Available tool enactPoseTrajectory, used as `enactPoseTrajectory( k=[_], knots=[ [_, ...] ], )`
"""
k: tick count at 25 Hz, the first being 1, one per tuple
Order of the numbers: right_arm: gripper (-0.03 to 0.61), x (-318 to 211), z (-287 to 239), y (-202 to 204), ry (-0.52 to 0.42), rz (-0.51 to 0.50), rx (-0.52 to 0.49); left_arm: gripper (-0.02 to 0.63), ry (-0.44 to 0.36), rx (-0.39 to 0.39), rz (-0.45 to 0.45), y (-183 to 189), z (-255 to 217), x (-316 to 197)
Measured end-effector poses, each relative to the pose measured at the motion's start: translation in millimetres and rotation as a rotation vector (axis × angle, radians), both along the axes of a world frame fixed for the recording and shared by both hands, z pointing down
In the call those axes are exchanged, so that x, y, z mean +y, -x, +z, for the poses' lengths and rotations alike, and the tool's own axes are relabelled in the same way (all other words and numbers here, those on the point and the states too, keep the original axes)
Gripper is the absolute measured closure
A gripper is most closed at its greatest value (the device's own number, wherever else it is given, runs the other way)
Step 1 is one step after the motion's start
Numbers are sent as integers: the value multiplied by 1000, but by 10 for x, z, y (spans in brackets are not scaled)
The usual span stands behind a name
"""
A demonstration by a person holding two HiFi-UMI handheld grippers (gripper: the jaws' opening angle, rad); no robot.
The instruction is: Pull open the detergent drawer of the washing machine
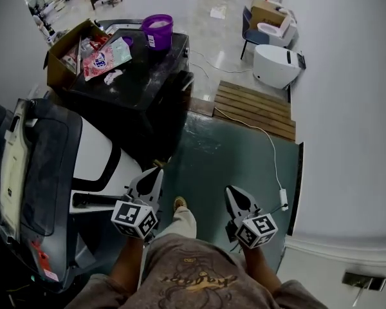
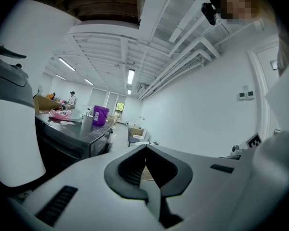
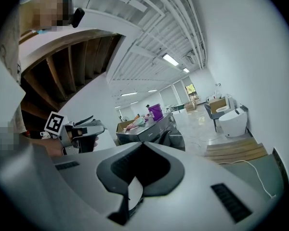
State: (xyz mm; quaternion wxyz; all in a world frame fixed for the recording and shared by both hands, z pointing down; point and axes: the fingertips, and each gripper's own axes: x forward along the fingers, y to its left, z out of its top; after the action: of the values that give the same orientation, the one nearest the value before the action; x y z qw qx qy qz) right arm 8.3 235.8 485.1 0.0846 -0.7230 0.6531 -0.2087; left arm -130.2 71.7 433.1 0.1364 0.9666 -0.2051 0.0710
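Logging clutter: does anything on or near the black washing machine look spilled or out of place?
A pink packet lies half out of the open cardboard box on the black washing machine, a white clump beside it, possibly spilled powder. A loose white cable trails across the floor.

**A:** Where are the person's arms?

**B:** At the bottom of the head view. The bare left forearm [image 1: 125,266] and right forearm [image 1: 265,274] reach up-frame, side by side. The left gripper [image 1: 156,172] sits lower centre-left, and the right gripper [image 1: 231,192] sits lower centre-right, well apart from it.

**A:** And the jaws?

**B:** Both pairs are closed tip to tip and empty, pointing up-frame.
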Motion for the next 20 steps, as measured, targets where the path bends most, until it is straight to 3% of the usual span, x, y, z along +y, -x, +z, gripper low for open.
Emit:
enactPoseTrajectory(
  k=[10,20],
  knots=[
    [575,-1172,-114,-453,-12,-34,-24,591,12,15,-23,-424,-130,-1071],
    [575,-1854,-130,-726,-29,-83,-65,591,19,10,-32,-645,-134,-1631]
  ],
)
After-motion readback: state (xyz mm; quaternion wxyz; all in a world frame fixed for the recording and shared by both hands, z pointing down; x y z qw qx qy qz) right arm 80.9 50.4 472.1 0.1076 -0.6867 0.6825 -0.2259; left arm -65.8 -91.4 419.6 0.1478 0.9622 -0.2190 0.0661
